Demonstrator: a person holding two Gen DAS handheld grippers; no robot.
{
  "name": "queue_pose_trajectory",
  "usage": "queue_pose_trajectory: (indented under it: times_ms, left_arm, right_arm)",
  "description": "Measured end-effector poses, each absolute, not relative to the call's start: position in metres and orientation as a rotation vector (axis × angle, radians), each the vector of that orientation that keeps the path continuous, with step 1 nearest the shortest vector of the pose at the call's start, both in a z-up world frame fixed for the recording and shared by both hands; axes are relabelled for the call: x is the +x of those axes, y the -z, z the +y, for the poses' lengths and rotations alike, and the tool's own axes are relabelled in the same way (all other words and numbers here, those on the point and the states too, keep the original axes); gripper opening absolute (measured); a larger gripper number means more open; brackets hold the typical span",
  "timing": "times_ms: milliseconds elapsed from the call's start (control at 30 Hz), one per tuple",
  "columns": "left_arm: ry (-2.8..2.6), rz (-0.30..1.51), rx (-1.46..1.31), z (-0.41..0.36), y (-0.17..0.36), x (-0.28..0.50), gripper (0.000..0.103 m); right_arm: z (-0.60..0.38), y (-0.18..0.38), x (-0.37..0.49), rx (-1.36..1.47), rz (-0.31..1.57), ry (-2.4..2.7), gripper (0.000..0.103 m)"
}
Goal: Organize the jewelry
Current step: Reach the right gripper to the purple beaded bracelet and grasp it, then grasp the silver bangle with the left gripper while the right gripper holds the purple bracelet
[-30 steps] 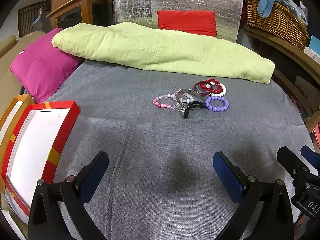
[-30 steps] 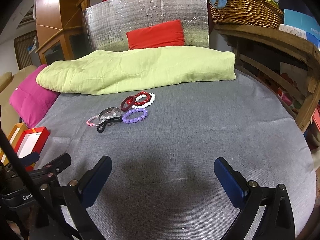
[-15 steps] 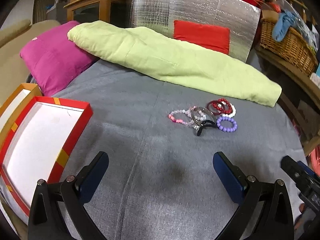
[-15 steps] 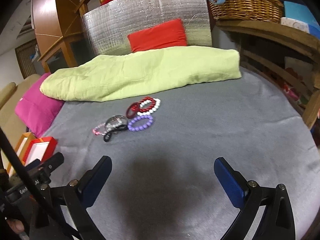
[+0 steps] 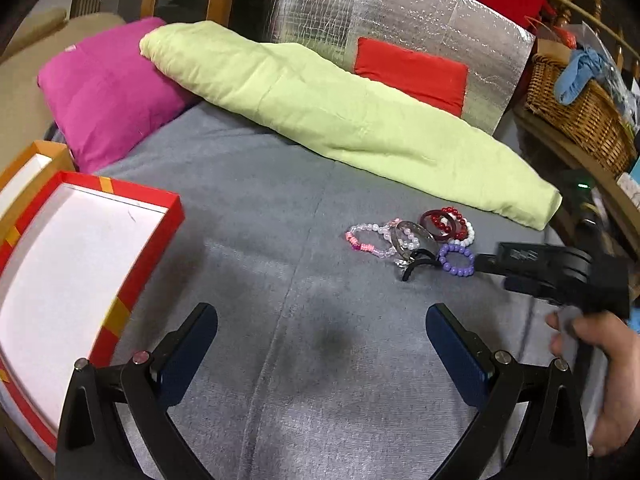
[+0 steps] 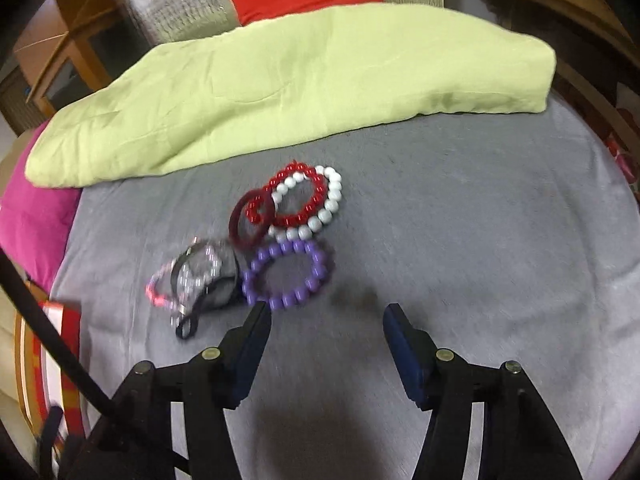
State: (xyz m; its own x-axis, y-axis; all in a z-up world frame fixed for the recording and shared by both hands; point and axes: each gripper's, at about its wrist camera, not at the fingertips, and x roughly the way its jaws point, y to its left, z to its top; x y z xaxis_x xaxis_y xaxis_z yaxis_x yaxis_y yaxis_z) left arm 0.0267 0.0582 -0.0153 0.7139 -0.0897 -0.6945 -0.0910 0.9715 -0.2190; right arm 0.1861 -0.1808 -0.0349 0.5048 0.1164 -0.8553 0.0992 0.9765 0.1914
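On the grey bed [image 6: 440, 200], right gripper [image 6: 326, 322] closing, empty; pinch one side of the purple round-bead bracelet [image 6: 286, 274], avoiding neighbours.

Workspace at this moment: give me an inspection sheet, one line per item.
Surface: grey cloth, bare in front.
Job's things: purple bead bracelet, red bead bracelet, white bead bracelet, dark red bangle, pink bracelet clustered together; red box open, empty.
Clutter: green quilt, pink pillow.
Grippers: left gripper open, empty; right gripper closing, nothing between.
Cables: black cable.
Surroundings: wicker basket.
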Motion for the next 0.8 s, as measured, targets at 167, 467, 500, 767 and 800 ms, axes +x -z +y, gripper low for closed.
queue_pose_trajectory:
  times_ms: [167,467,500,767,800]
  left_arm:
    - [0.009,0.784,-0.245,0.057,0.018,0.029,0.103]
    - [0.008,0.781,-0.239,0.058,0.020,0.031,0.103]
    - [0.007,0.783,-0.239,0.057,0.021,0.031,0.103]
    - [-0.011,0.801,-0.198,0.049,0.031,0.038,0.103]
    - [-0.011,0.809,-0.196,0.049,0.033,0.039,0.103]
  right_arm:
    - [-0.172,0.053,0.216,0.201,1.123,0.050,0.044]
    - [-0.177,0.054,0.194,0.108,1.130,0.046,0.010]
    - [-0.180,0.054,0.186,0.102,1.123,0.040,0.010]
    - [-0.211,0.065,0.101,0.114,1.048,-0.018,0.010]
    - [-0.214,0.067,0.092,0.120,1.033,-0.025,0.010]
